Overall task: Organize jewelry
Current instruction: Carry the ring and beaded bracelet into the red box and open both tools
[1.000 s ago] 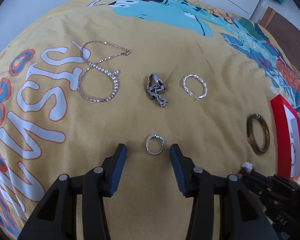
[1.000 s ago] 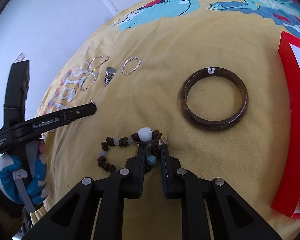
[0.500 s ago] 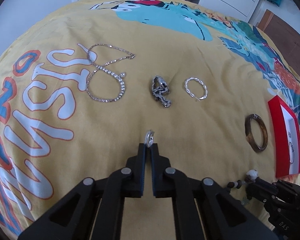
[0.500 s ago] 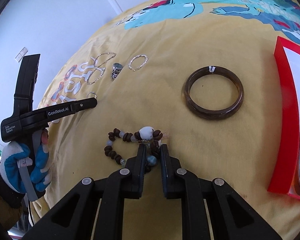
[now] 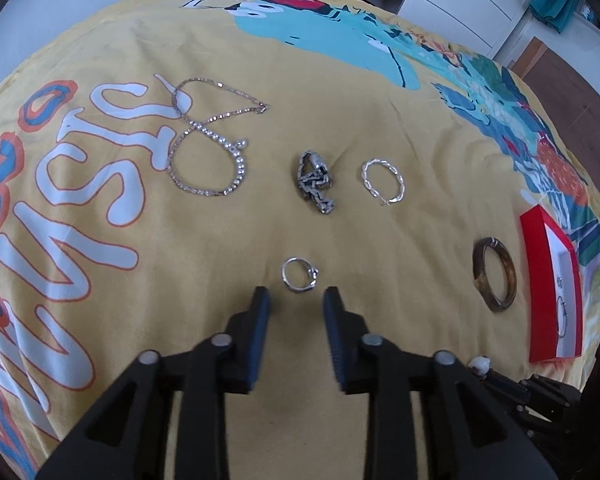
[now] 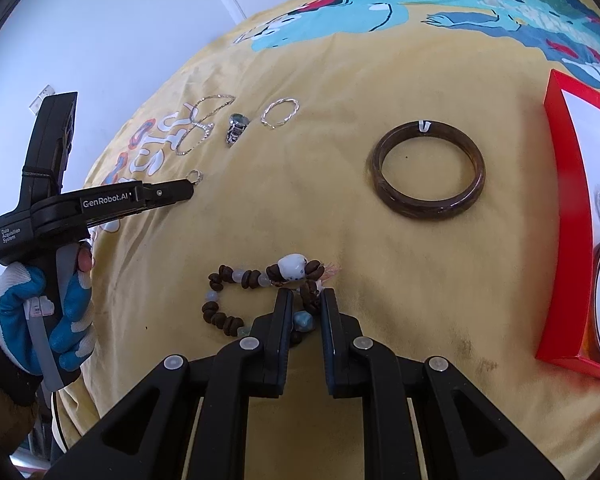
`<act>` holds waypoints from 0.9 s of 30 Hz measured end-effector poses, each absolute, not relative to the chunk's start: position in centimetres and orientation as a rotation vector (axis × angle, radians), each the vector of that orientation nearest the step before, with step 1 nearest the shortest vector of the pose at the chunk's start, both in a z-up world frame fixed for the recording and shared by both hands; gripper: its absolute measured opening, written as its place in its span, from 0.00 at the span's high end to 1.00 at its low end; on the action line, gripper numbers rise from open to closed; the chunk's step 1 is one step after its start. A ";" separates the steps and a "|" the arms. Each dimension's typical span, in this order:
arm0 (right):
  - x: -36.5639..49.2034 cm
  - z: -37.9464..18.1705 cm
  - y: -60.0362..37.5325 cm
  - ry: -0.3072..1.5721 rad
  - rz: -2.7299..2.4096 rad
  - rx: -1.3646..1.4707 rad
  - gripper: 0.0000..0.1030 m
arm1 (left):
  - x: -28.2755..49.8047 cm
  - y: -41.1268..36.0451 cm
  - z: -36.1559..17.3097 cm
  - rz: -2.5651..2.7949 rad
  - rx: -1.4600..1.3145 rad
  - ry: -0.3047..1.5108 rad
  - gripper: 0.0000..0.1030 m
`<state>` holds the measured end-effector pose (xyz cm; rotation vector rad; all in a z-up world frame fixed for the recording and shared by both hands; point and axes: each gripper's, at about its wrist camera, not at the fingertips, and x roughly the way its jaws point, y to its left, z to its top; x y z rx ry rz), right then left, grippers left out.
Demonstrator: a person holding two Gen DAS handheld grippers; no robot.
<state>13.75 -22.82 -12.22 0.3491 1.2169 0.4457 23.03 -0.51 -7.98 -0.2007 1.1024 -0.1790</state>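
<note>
Left wrist view: yellow printed blanket point(image 5: 380, 128), white drawers point(image 5: 460, 4) behind.

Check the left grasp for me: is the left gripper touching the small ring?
Apart. In the left wrist view the ring lies on the cloth just beyond the opening left gripper, yellow fabric showing between them.

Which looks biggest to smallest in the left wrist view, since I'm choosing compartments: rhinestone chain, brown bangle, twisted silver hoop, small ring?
1. rhinestone chain
2. brown bangle
3. twisted silver hoop
4. small ring
The fisheye squashes the bangle at the edge, so its rank against the chain is unsure.
</note>
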 end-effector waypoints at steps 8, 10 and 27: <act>13.7 -12.6 -23.0 1.220 0.446 0.352 0.86 | 24.3 -1.6 -8.7 -0.144 -0.152 1.105 0.82; 13.6 -12.6 -23.0 1.219 0.446 0.351 0.86 | 24.2 -1.7 -8.7 -0.138 -0.135 1.101 0.82; 12.9 -5.3 -26.1 1.051 0.430 0.343 0.86 | 21.7 -3.8 -3.5 -0.180 -0.106 1.027 0.83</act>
